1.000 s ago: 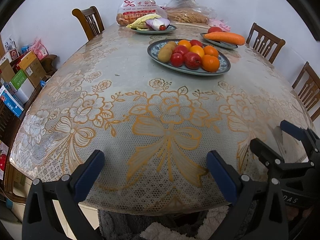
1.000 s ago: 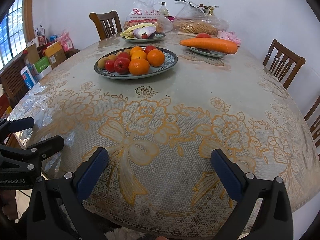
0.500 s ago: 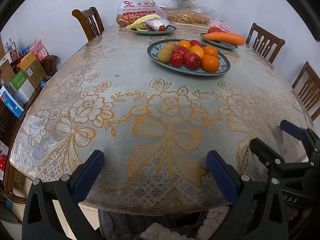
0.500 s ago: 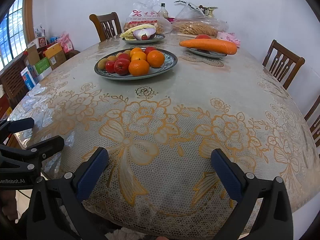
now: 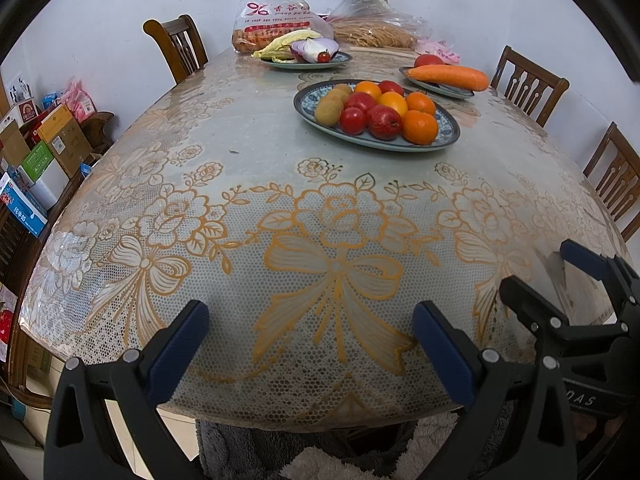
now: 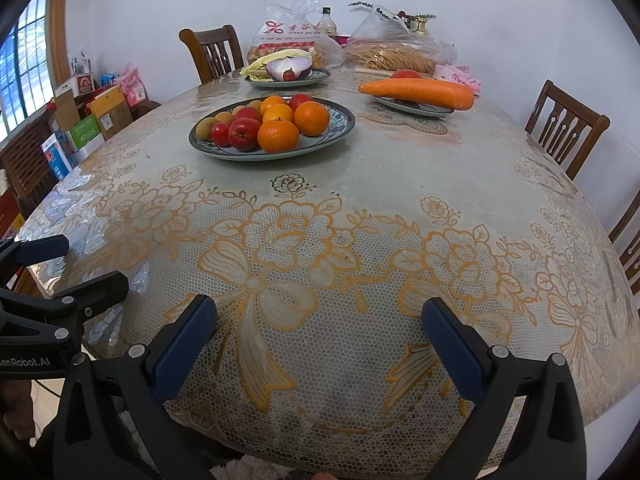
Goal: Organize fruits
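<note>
A blue-patterned oval plate [image 5: 448,134] [image 6: 344,124] in the middle of the table holds several oranges [image 5: 420,127] [image 6: 278,135], red apples [image 5: 385,121] [image 6: 244,133] and kiwis [image 5: 329,111]. My left gripper [image 5: 312,320] hangs open over the near table edge, far short of the plate. My right gripper [image 6: 320,318] is open too, at the same edge, nothing between its fingers. Each gripper shows in the other's view, the right gripper [image 5: 560,268] at the lower right, the left gripper [image 6: 84,264] at the lower left.
A carrot [image 5: 448,76] [image 6: 416,92] and a tomato lie on a far plate. Another plate [image 5: 304,64] holds cabbage, onion and a cherry tomato. Bags [image 6: 288,36] stand at the back. Wooden chairs [image 6: 566,132] ring the table; boxes [image 5: 36,160] are stacked at left.
</note>
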Tool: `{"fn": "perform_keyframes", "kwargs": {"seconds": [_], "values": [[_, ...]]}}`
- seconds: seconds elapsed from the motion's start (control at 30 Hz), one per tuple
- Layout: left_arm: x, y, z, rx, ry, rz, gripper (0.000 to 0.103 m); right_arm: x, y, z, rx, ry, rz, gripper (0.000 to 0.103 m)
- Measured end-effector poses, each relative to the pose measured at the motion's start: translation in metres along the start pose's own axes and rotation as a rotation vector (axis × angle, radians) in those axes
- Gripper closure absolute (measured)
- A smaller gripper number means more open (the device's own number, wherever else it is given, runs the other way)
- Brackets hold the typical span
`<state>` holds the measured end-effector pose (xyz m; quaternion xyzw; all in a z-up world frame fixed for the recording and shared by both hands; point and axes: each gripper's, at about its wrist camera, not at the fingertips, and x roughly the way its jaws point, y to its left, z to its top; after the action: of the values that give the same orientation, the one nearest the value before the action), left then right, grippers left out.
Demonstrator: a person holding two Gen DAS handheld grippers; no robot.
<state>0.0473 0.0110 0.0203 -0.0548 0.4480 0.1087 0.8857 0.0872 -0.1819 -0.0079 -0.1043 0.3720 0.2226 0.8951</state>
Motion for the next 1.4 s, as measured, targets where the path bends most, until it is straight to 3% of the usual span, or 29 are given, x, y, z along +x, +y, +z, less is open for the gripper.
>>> {"fn": "perform_keyframes", "kwargs": {"seconds": [1.4], "values": [[-0.0007, -0.0009, -0.0013, 0.004, -0.018, 0.004, 0.0, -0.0016, 0.0001, 0.0011, 0.001, -0.006, 0.005, 0.0]]}}
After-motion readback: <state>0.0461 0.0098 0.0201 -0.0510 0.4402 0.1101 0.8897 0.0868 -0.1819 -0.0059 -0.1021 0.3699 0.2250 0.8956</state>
